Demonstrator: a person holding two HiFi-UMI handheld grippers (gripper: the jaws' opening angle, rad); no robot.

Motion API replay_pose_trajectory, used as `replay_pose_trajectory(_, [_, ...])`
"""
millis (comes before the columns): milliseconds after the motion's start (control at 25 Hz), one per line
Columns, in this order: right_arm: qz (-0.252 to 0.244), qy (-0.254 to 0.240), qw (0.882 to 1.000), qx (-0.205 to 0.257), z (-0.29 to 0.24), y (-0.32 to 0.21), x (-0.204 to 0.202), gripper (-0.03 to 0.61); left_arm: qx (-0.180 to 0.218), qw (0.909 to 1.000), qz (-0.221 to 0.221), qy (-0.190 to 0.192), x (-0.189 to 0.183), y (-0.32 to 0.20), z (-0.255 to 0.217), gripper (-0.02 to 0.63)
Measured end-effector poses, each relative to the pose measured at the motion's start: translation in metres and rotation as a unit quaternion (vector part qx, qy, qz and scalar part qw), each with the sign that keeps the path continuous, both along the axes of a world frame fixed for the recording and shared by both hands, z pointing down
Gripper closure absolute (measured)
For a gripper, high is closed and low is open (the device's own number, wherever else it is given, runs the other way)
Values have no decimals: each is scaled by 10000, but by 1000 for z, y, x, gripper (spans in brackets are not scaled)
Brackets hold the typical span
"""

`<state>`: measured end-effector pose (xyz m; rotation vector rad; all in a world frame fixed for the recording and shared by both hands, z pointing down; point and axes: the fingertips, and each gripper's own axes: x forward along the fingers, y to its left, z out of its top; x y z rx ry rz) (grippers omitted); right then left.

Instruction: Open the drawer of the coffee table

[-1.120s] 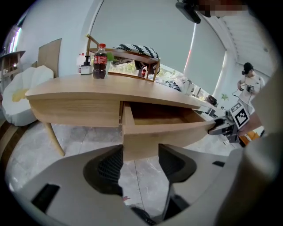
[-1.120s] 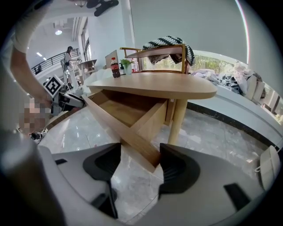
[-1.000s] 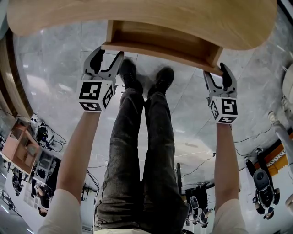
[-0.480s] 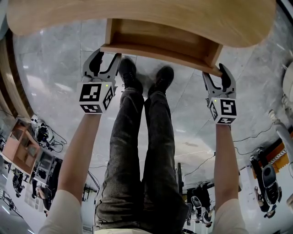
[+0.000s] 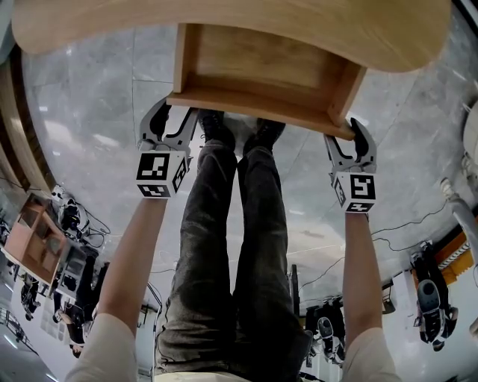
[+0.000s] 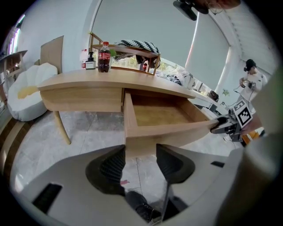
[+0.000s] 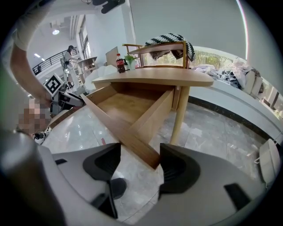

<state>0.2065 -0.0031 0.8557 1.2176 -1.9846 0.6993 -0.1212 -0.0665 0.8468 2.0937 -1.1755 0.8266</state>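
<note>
The light wooden coffee table [image 5: 224,22] has its drawer [image 5: 261,60] pulled well out toward me, and the drawer is empty inside [image 6: 159,115]. My left gripper [image 5: 178,112] is at the left end of the drawer front. In the left gripper view its pads [image 6: 116,165] sit against that corner, and the jaws have just been closing on it. My right gripper [image 5: 345,133] clamps the right end of the same front panel. In the right gripper view the panel's corner [image 7: 150,159] lies between the pads.
My legs and black shoes [image 5: 224,224] stand under the drawer on the grey marble floor. A cola bottle [image 6: 104,57] and a wooden rack [image 6: 128,50] stand on the table top. A round table leg [image 7: 179,114] is right of the drawer and a white seat [image 6: 26,95] is at the far left.
The drawer has slid further out of the table toward me. Both grippers have drawn back with its front panel.
</note>
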Motion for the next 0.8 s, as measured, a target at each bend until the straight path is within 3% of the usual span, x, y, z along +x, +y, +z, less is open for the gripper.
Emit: replay_pose_trajectory(800, [-98,49,9999,-72,25,2,0,288,-170,9997,-33,-161,1,3,26,374])
